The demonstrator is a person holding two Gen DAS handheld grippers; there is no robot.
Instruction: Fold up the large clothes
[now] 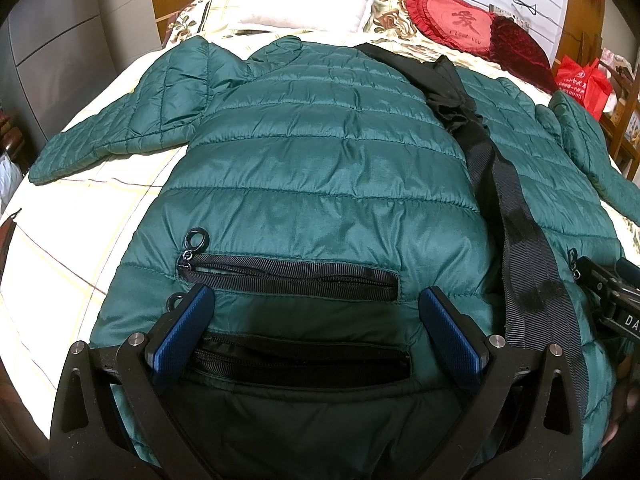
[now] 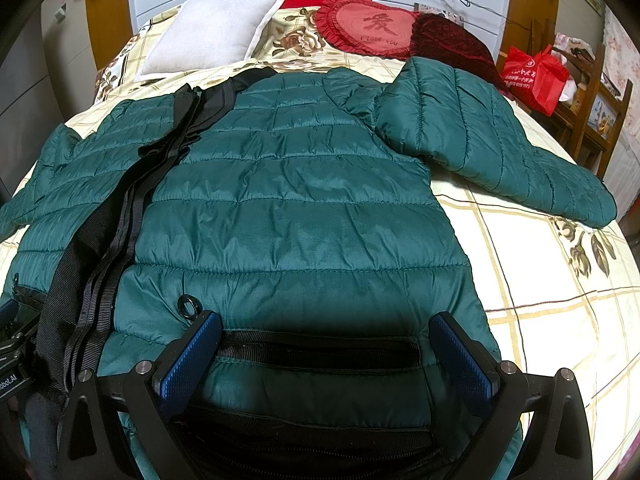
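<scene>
Two grippers, the left gripper and the right gripper, hover with jaws spread wide and holding nothing over the hem of a green quilted jacket that lies flat, sleeves out, on a checked bedspread, its black zipper placket running up the middle.

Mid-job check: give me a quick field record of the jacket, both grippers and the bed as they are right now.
garment: green quilted jacket, spread flat, front up
front zip: black zipper placket, down the middle
sleeves: left sleeve and right sleeve both spread out, unfolded
left gripper: open, at hem over a pocket zipper
right gripper: open, at hem
surface: plaid bedspread
bed head: white pillow, red heart cushion
</scene>
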